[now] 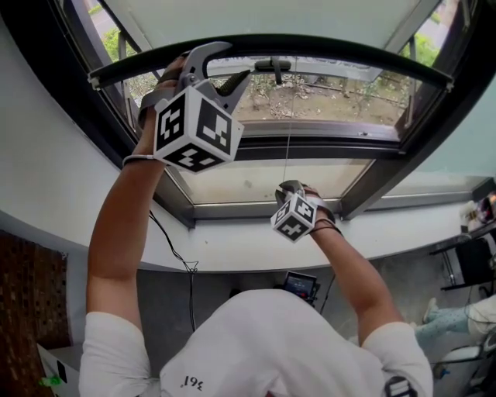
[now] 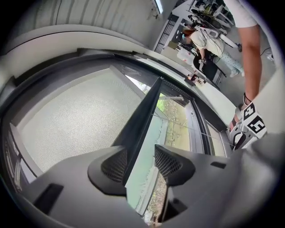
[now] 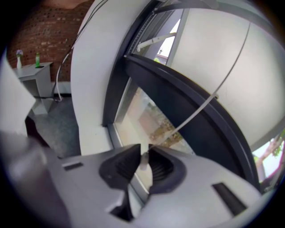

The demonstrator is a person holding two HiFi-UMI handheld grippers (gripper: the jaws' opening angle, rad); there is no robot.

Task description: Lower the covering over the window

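Note:
The pale roller blind (image 1: 256, 15) ends in a dark bottom bar (image 1: 310, 46) that crosses the upper part of the window. My left gripper (image 1: 225, 68) is raised to the bar's left end. In the left gripper view that gripper (image 2: 140, 162) is open with the bar (image 2: 142, 116) running between its jaws and a gap on the right side. Lower down, my right gripper (image 1: 288, 188) is shut on the end of the thin pull cord (image 1: 288, 139). In the right gripper view the cord (image 3: 196, 111) runs taut from the gripper (image 3: 142, 162) up to the blind.
The dark window frame (image 1: 310, 147) and white sill (image 1: 248, 240) lie below the blind. A black cable (image 1: 174, 252) hangs down the wall. A desk with items (image 1: 473, 225) stands at the right. A white shelf with a green bottle (image 3: 38, 60) stands by a brick wall.

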